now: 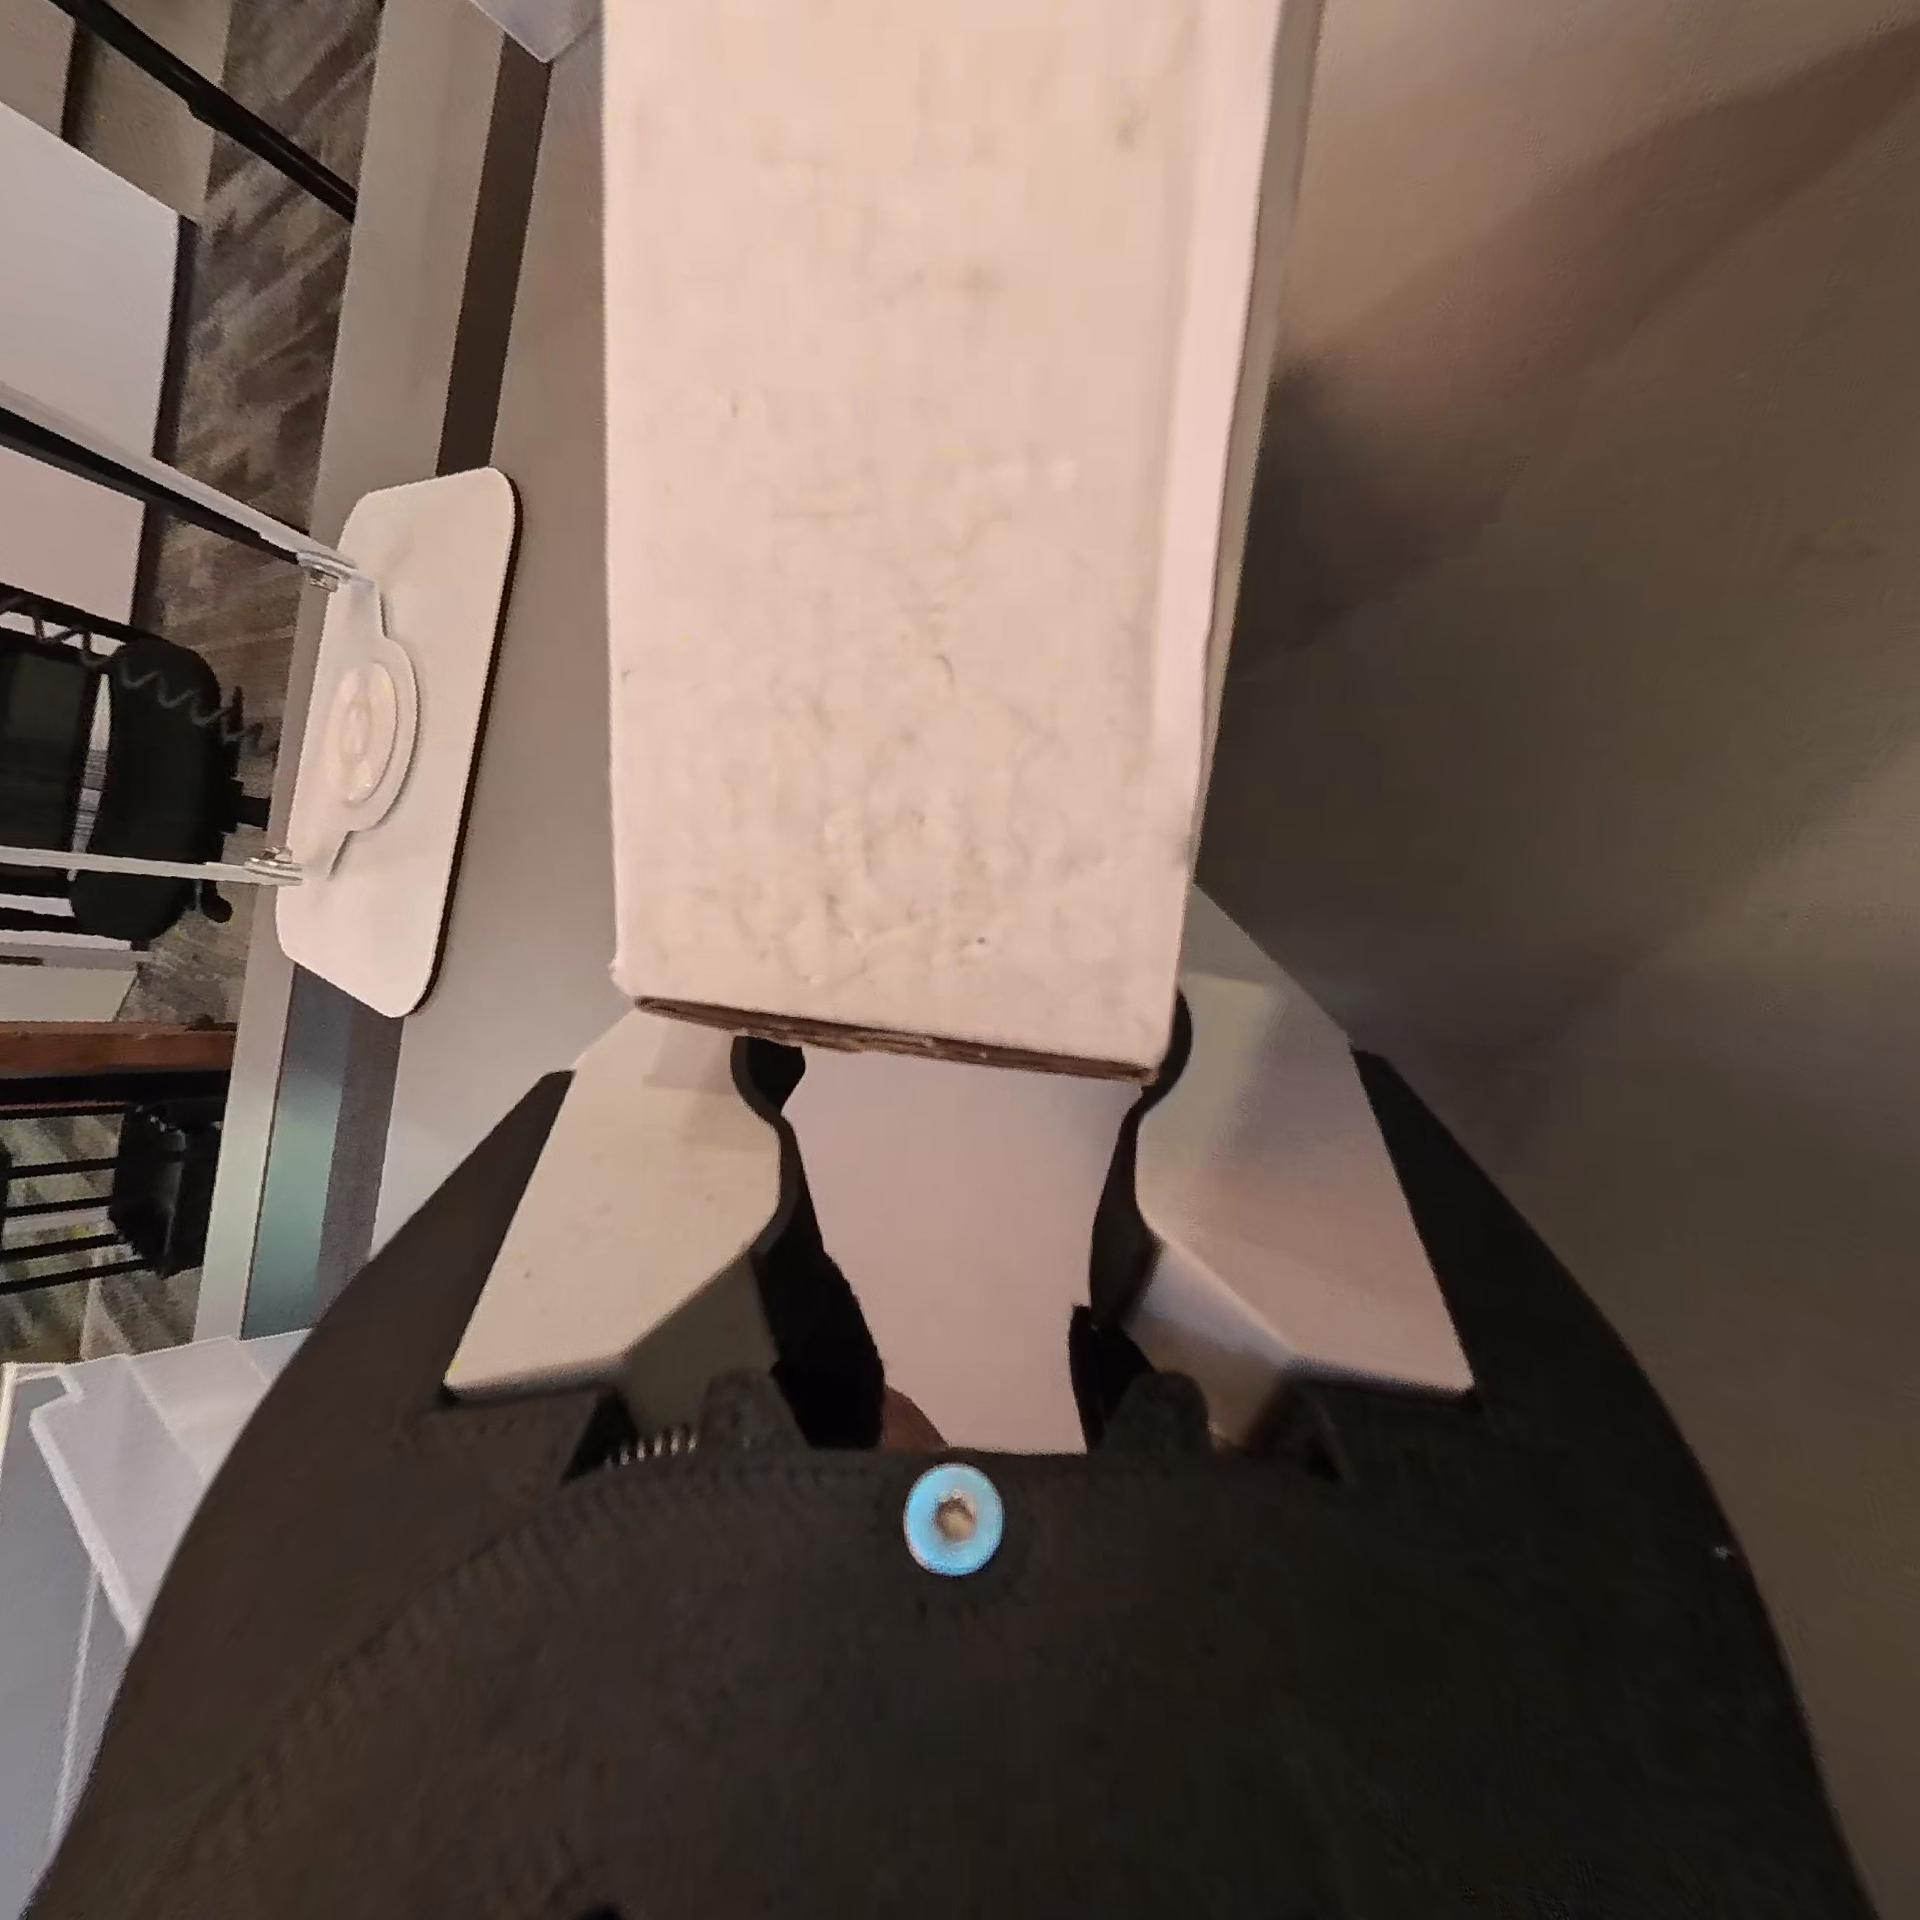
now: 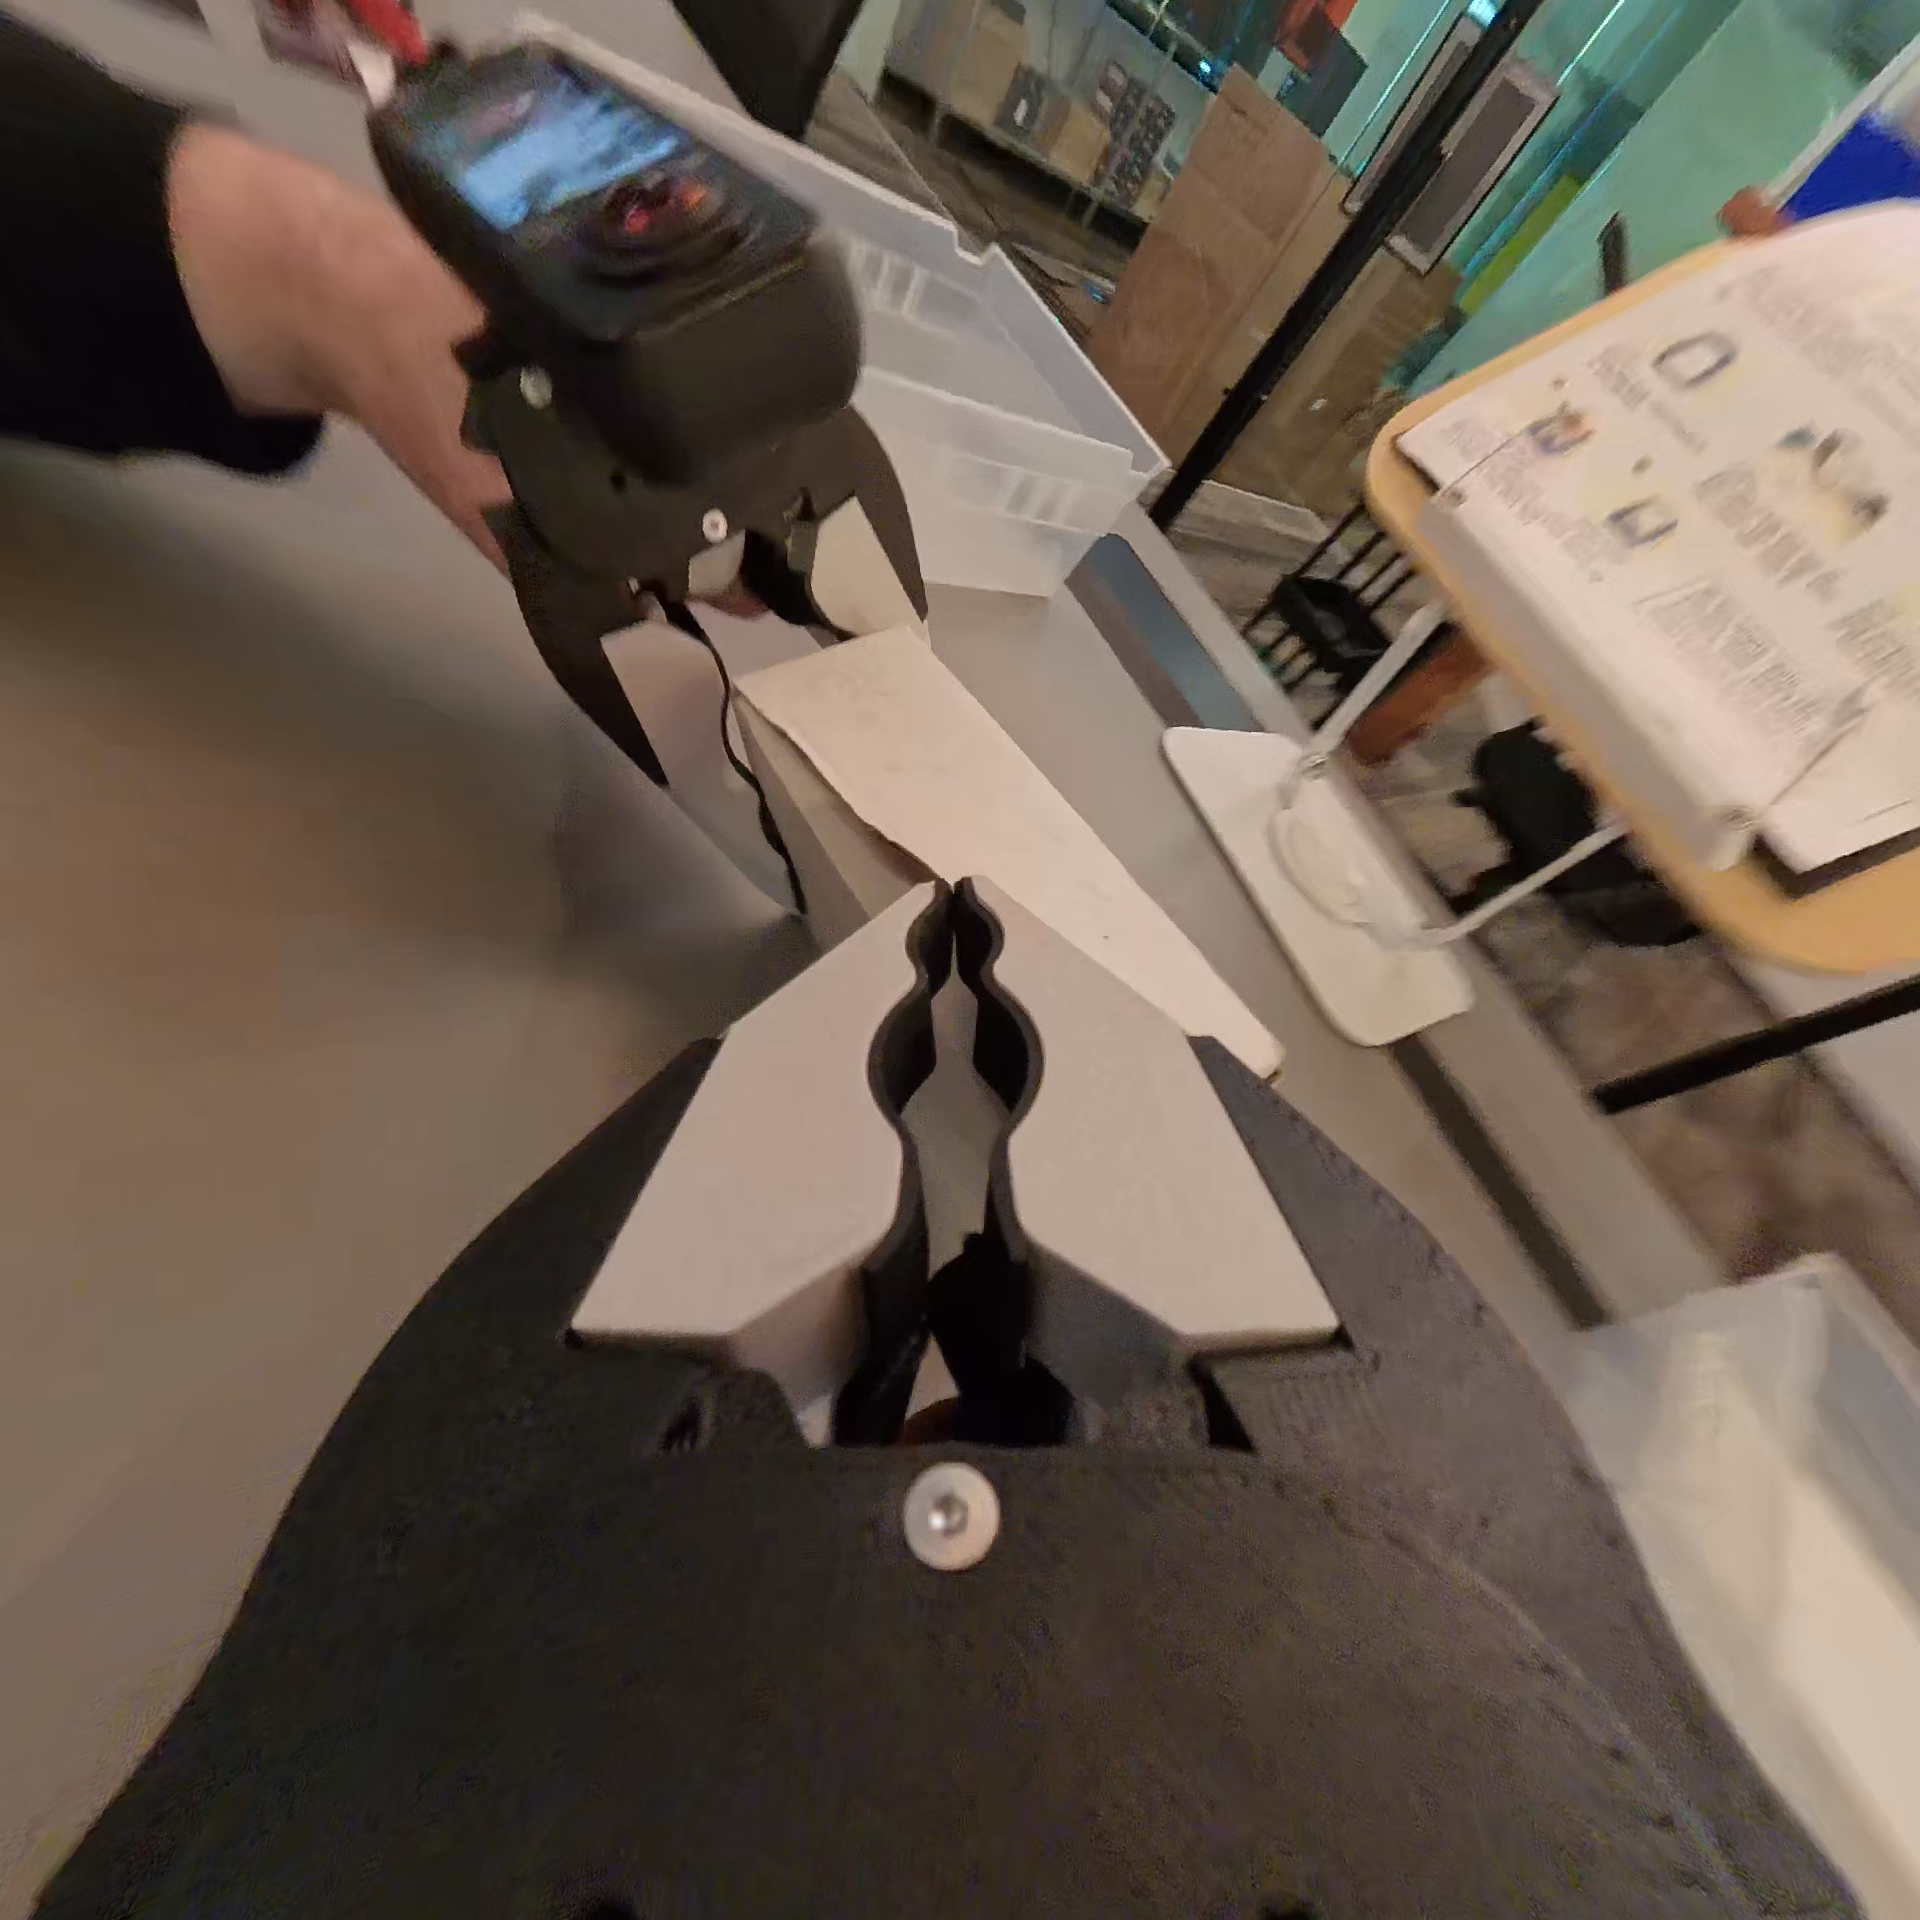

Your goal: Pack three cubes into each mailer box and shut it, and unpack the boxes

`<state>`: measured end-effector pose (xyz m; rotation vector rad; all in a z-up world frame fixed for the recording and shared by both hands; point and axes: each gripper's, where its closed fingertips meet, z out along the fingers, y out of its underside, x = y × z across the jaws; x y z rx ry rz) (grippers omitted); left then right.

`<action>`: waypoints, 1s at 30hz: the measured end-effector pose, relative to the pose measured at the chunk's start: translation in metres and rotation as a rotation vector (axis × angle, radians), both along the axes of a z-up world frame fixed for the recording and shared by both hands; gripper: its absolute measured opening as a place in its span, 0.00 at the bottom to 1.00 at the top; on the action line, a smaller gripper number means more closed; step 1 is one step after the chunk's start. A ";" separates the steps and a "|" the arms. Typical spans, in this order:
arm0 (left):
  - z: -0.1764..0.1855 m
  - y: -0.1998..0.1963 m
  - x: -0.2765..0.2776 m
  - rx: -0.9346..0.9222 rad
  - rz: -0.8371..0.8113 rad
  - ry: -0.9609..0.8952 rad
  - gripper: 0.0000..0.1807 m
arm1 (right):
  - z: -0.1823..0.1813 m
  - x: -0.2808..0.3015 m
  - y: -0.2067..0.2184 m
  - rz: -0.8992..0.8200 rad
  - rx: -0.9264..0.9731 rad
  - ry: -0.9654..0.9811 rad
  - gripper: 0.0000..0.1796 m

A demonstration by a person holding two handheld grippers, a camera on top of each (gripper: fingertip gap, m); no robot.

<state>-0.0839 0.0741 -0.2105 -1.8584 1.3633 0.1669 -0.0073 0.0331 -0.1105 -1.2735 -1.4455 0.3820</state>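
Now, left claw [image 1: 956, 1049] spread apart at white mailer box [image 1: 914, 520] end, right claw [image 2: 954, 894] clenched on its flap.

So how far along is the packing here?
One white box sits on the table, lid down or nearly so. The left gripper, open, is at its end; the right gripper is shut by its edge. No cubes or other boxes show, so what is left cannot be told.

The mailer box [image 1: 914, 520] runs past the frame's top edge, contents hidden.
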 end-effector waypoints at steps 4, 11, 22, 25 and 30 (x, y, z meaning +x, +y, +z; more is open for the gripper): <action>0.000 -0.001 0.003 0.003 -0.020 0.004 0.33 | -0.008 -0.002 -0.006 -0.001 0.289 -0.152 0.04; 0.000 -0.001 0.004 0.010 -0.014 0.043 0.33 | -0.021 -0.015 0.001 -0.044 0.592 -0.339 0.05; 0.001 -0.003 0.006 0.084 -0.040 0.140 0.33 | 0.012 -0.015 -0.001 -0.050 0.455 -0.219 0.00; 0.002 -0.002 0.008 0.120 -0.054 0.154 0.33 | 0.020 -0.012 0.008 -0.040 0.294 -0.194 0.00; 0.003 -0.002 0.010 0.190 -0.057 0.163 0.34 | 0.022 -0.011 0.018 -0.003 0.019 -0.227 0.00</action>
